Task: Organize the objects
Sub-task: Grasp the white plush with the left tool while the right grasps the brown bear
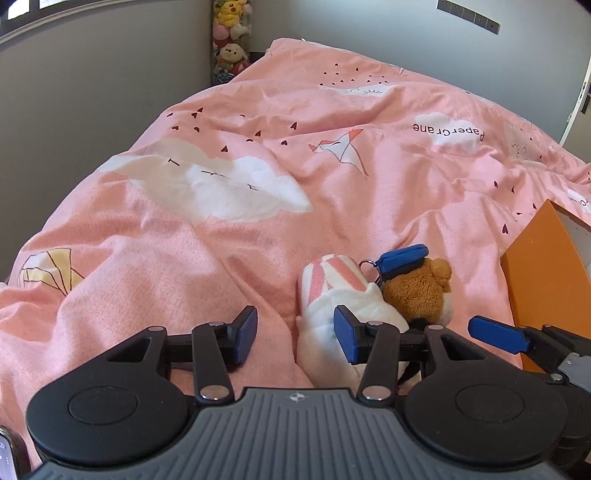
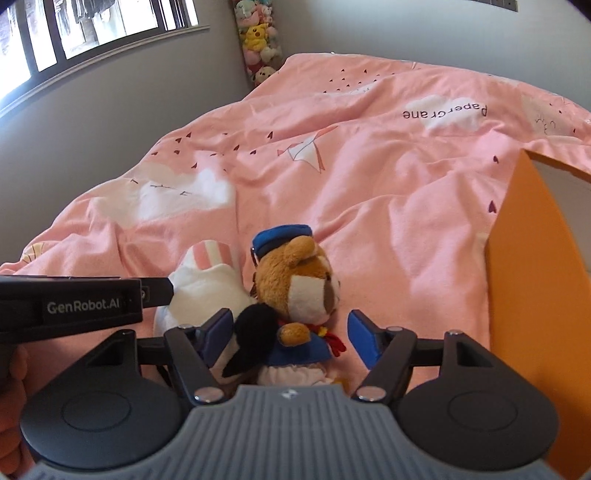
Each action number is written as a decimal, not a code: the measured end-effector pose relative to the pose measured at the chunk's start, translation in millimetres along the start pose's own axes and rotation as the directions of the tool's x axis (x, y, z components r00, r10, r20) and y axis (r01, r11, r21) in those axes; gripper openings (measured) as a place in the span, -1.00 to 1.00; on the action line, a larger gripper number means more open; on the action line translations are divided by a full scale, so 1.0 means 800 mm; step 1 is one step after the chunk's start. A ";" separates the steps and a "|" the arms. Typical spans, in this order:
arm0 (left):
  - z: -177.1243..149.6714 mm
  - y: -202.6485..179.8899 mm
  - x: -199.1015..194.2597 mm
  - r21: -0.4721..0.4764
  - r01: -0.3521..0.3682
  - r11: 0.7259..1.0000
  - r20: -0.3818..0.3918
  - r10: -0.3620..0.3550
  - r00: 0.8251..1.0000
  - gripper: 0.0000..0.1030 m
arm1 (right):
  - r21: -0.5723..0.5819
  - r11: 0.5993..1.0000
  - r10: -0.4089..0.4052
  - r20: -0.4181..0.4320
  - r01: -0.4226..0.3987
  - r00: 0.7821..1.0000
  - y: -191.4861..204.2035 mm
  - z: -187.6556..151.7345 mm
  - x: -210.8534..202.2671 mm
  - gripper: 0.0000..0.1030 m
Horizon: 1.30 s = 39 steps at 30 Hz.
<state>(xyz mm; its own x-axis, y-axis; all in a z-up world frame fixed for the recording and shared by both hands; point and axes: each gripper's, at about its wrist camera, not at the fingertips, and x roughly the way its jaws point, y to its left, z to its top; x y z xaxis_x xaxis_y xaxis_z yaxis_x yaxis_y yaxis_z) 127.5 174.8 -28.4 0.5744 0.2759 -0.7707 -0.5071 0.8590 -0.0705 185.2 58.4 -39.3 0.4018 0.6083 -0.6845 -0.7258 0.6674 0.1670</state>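
Note:
A white plush rabbit (image 1: 332,295) with pink striped ears lies on the pink quilt, touching a brown plush bear (image 1: 424,288) in a blue cap. My left gripper (image 1: 295,334) is open; its right finger rests over the rabbit's body and the left finger is on bare quilt. In the right wrist view the bear (image 2: 299,288) wears a blue outfit and lies between the open fingers of my right gripper (image 2: 291,339). The rabbit (image 2: 203,284) lies to its left, partly under the left gripper's body (image 2: 74,306).
An orange box (image 2: 535,295) stands on the bed at the right, also in the left wrist view (image 1: 546,273). The pink quilt (image 1: 258,166) covers the bed. A column of plush toys (image 2: 258,37) stands in the far corner. A window (image 2: 92,26) is on the left wall.

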 end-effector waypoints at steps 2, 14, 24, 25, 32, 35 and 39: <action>0.000 0.004 0.003 -0.016 0.017 1.000 -0.005 -0.017 1.000 0.06 | -0.005 1.000 0.005 -0.003 -0.005 1.000 0.001 0.002 0.006 0.37; 0.009 0.008 0.002 -0.048 0.075 0.996 -0.054 -0.077 0.996 0.12 | 0.102 0.992 0.074 -0.027 -0.070 0.997 -0.035 0.002 0.009 0.22; 0.007 0.007 0.034 -0.117 0.148 0.982 -0.114 -0.161 0.980 0.55 | 0.097 0.995 0.037 -0.033 -0.034 0.999 -0.039 -0.003 0.000 0.11; 0.006 0.010 0.040 -0.137 0.162 0.977 -0.123 -0.179 0.976 0.63 | 0.107 0.994 0.035 -0.040 -0.030 0.999 -0.041 -0.004 0.000 0.11; 0.003 0.013 0.069 -0.235 0.232 0.944 -0.167 -0.274 0.947 0.65 | 0.107 0.994 -0.011 -0.075 0.019 0.997 -0.050 -0.011 -0.003 0.07; 0.003 0.006 0.082 -0.245 0.230 0.942 -0.185 -0.278 0.943 0.67 | 0.089 0.996 -0.016 -0.080 0.023 0.997 -0.047 -0.010 -0.004 0.06; 0.002 0.002 0.079 -0.241 0.232 0.942 -0.176 -0.278 0.944 0.65 | 0.006 1.000 -0.009 -0.089 0.010 0.996 -0.038 -0.011 -0.003 0.06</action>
<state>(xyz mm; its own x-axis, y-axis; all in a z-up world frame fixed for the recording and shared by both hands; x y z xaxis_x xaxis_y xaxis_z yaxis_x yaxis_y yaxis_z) 164.3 194.7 -76.2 0.5704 -0.0542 -0.8196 -0.4993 0.7694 -0.3983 201.2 32.9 -49.4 0.3573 0.5612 -0.7466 -0.7183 0.6761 0.1645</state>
